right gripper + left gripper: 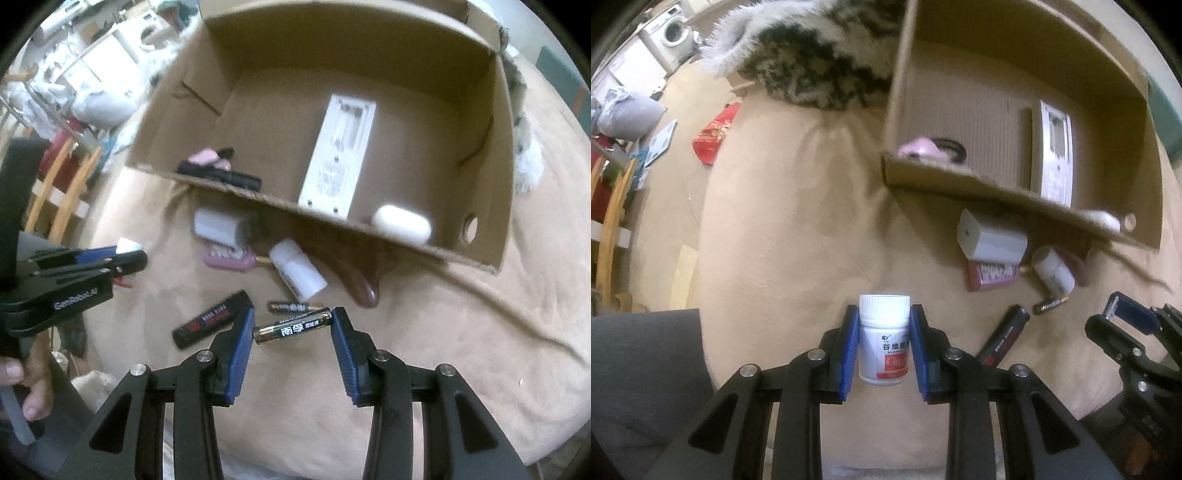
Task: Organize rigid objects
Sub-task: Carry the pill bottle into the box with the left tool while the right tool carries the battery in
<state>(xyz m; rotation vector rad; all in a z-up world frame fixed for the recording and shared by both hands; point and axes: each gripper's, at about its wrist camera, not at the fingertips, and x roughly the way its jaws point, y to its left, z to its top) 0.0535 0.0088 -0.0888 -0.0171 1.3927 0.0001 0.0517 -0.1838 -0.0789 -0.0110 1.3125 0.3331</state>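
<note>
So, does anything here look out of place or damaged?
Yes. The cardboard box has a ragged, torn front edge, and a white bottle lies tipped over outside it beside a loose battery.

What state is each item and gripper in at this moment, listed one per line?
Left gripper: shut on the white pill bottle.
White pill bottle with red label: upright, capped, clamped between the blue pads.
Right gripper: shut on the black-and-gold battery.
Black-and-gold battery: held crosswise, end to end.
Brown cardboard box: open-topped, partly filled.
White remote: flat in the box.
Second white bottle: lying outside the box.
</note>
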